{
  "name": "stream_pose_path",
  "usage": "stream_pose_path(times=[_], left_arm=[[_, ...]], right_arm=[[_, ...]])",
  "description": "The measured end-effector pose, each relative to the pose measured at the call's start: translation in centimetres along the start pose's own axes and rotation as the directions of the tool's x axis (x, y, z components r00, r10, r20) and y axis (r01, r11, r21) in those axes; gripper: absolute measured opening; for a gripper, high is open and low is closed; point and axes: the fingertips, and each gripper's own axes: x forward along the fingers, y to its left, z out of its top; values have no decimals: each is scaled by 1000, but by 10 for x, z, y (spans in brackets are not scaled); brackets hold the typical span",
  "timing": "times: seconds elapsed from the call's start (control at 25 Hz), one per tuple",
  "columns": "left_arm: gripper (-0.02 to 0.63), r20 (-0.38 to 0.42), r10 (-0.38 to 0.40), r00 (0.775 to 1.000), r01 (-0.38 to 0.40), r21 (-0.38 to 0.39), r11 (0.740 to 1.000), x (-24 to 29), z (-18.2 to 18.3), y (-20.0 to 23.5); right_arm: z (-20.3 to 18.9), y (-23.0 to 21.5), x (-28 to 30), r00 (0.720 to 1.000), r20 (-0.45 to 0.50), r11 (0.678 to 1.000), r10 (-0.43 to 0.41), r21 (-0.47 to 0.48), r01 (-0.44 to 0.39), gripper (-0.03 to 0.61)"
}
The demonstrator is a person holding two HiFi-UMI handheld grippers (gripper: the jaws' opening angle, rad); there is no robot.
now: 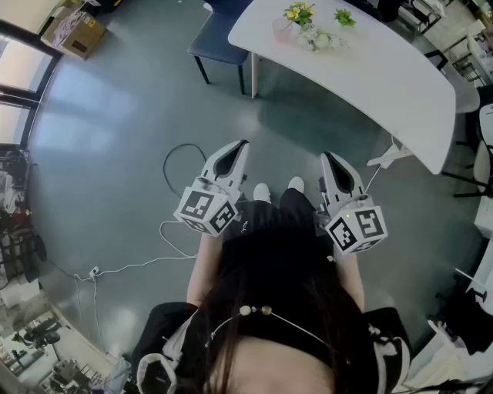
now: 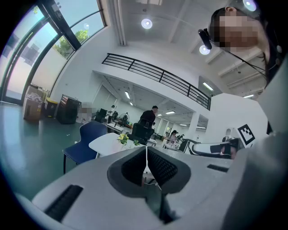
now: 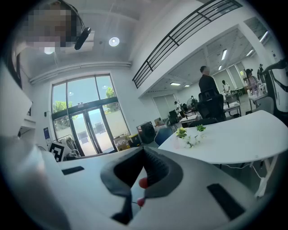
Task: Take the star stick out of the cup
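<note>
A pale pink cup (image 1: 283,29) stands on the white table (image 1: 385,77) far ahead, beside yellow flowers (image 1: 299,11) and a white sprig; I cannot make out a star stick in it. The right gripper view shows the same cup (image 3: 177,143), small and distant, on the table (image 3: 234,143). My left gripper (image 1: 243,144) and right gripper (image 1: 325,156) are held close to the person's body over the grey floor, well short of the table. Both are shut, jaws pressed together with nothing between them, as both gripper views show (image 2: 146,152) (image 3: 143,152).
A blue chair (image 1: 219,42) stands at the table's left end. A white cable (image 1: 173,165) loops across the floor to the left. A cardboard box (image 1: 77,31) sits by the windows. More desks, chairs and standing people (image 2: 147,117) fill the far room.
</note>
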Motion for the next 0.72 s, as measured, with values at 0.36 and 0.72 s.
stream_pose_path(times=[0.36,0.72], left_arm=[[12,-10,-20,1000,20,-6,1000,-3,-4,1],[12,-1,-17,1000,17,-7,1000,-20,-6,9]], right_arm=[[-8,5,-4,1000,-12,1000,-25,-9,25,3],[-16,16,-5,1000,-17,1000,-23,-9,23,3]])
